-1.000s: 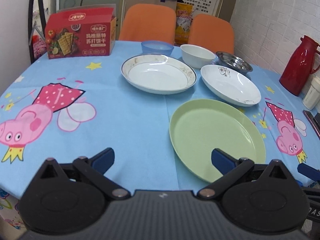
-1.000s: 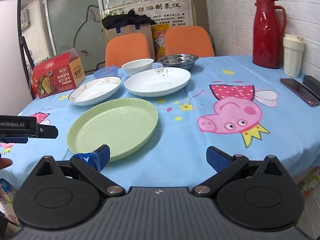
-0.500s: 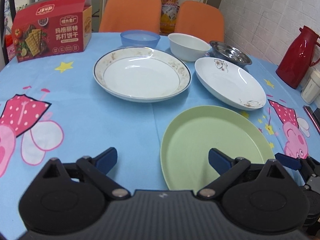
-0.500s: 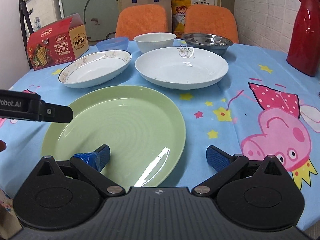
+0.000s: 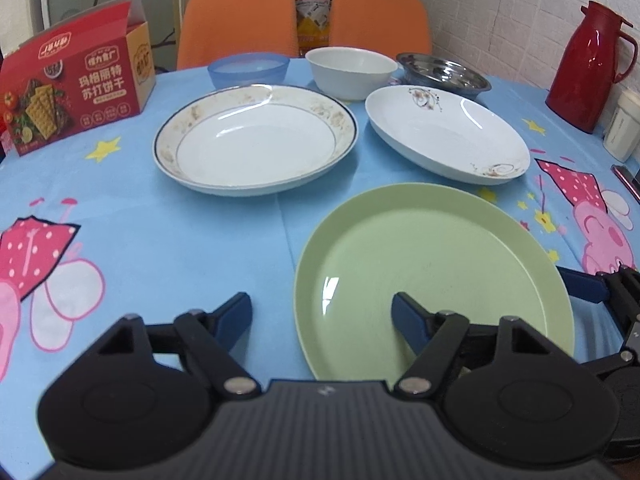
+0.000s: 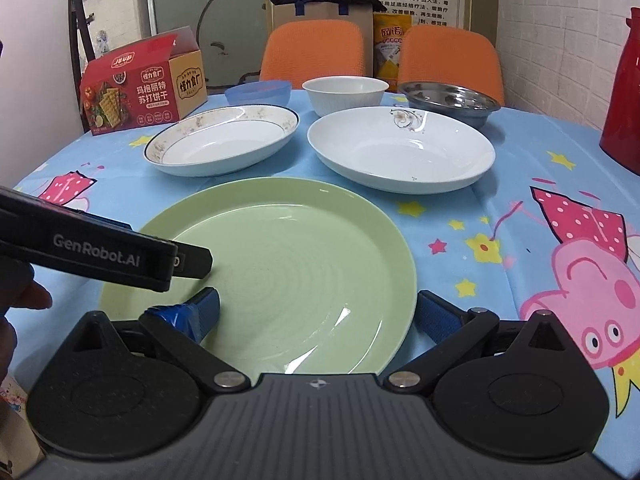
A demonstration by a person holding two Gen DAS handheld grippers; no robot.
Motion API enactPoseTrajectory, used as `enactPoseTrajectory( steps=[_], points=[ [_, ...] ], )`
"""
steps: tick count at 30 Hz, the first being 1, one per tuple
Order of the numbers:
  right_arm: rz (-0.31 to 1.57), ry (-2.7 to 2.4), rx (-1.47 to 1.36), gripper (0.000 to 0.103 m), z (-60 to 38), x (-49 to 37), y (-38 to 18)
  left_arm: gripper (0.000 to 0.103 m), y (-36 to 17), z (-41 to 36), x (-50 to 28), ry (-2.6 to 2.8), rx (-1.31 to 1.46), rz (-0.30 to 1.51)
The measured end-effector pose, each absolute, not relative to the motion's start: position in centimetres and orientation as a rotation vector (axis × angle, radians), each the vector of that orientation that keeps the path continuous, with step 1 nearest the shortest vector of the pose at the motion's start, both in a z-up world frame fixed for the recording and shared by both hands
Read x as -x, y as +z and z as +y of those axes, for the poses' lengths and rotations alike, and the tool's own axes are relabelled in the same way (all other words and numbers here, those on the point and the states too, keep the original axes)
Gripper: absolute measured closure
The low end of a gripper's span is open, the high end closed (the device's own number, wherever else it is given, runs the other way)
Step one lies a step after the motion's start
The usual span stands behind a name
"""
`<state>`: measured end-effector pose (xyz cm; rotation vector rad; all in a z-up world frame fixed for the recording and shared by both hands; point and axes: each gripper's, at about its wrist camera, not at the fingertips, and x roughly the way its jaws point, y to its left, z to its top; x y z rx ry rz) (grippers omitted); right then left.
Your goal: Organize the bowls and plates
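Both claws spread wide, straddling the green plate's near edges.

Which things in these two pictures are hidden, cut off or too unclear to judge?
- Red flask, right wrist view: cut off by the picture's right edge.
- Green plate near rim, both views: hidden behind the gripper bodies.
- Blue bowl, right wrist view: its base is hidden behind the gold-rimmed plate.
- Phone, left wrist view: cut by the edge.

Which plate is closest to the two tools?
The green plate. Both the left tool and right tool hang open over its near side, while the two white plates sit farther back.
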<state>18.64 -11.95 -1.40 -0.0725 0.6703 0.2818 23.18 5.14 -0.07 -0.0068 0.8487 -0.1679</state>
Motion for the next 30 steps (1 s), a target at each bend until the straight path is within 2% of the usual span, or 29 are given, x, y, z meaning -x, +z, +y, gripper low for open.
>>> enactPoseTrajectory(
  steps=[2, 5, 9, 21, 30],
  points=[
    [0.664, 0.285, 0.072, 0.012, -12.0, -18.6, -1.5, 0.036, 0.1, 4.9, -23.2, -0.159, 0.006, 0.857],
    [0.652, 0.296, 0.078, 0.013, -11.7, -18.7, -1.5, 0.052, 0.3, 4.2, -23.1, -0.16, 0.012, 0.856],
    [0.652, 0.255, 0.081, 0.013, -10.9, -18.7, -1.4, 0.057, 0.5, 3.9, -23.3, -0.132, 0.03, 0.866],
    [0.611, 0.321, 0.032, 0.012, -5.7, -18.0, 0.6, 0.058, 2.6, 10.4, -21.0, 0.002, 0.087, 0.841],
    [0.654, 0.392, 0.059, 0.012, -0.6, -18.7, -0.8, 0.059, 0.8, 15.2, -21.1, 0.051, 0.145, 0.873]
  ],
)
